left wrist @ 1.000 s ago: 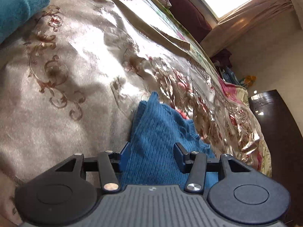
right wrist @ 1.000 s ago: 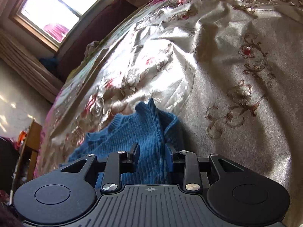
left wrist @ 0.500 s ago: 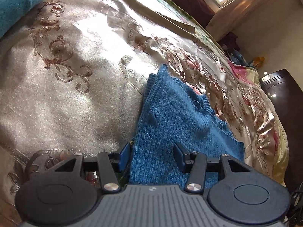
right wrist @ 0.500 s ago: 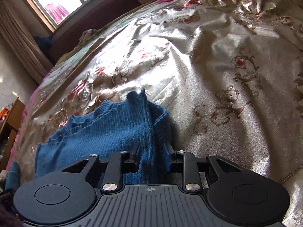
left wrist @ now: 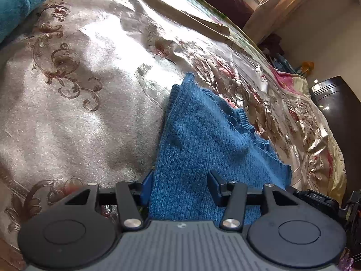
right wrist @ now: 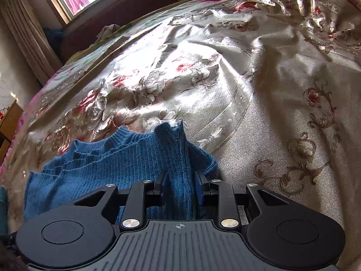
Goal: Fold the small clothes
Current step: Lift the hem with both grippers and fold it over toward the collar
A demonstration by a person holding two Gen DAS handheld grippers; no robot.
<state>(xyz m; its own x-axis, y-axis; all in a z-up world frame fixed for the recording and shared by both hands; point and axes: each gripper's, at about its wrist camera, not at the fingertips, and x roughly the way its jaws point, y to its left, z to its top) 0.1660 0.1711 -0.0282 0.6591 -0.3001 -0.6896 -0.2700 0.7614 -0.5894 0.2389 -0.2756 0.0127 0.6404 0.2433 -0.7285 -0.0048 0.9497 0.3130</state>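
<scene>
Blue knit fills the gap of both claws. The right claw point(right wrist: 179, 186), at the bottom centre of its view, has its jaws drawn close and pinching a bunched, upright fold of the blue sweater point(right wrist: 126, 167); the fabric is squeezed narrow between the pads and rises beyond them toward the middle of the frame. The rest of the garment spreads to the lower left, its ribbed collar edge lying against the bedspread point(right wrist: 282, 113).

The left claw point(left wrist: 179, 188), at the bottom centre of its own view, stands about half spread. The blue sweater point(left wrist: 203, 140) passes between its fingers: the left finger point(left wrist: 146, 189) touches the cloth's edge, and the right finger point(left wrist: 215, 186) sits on top of the knit. Whether it truly grips the cloth cannot be told. From there the garment runs up to a point at mid-frame.

Shiny beige bedspread point(left wrist: 79, 124) with scroll and flower patterns lies all around. A teal cloth point(left wrist: 15, 11) sits in the upper left corner, well apart from the sweater.
</scene>
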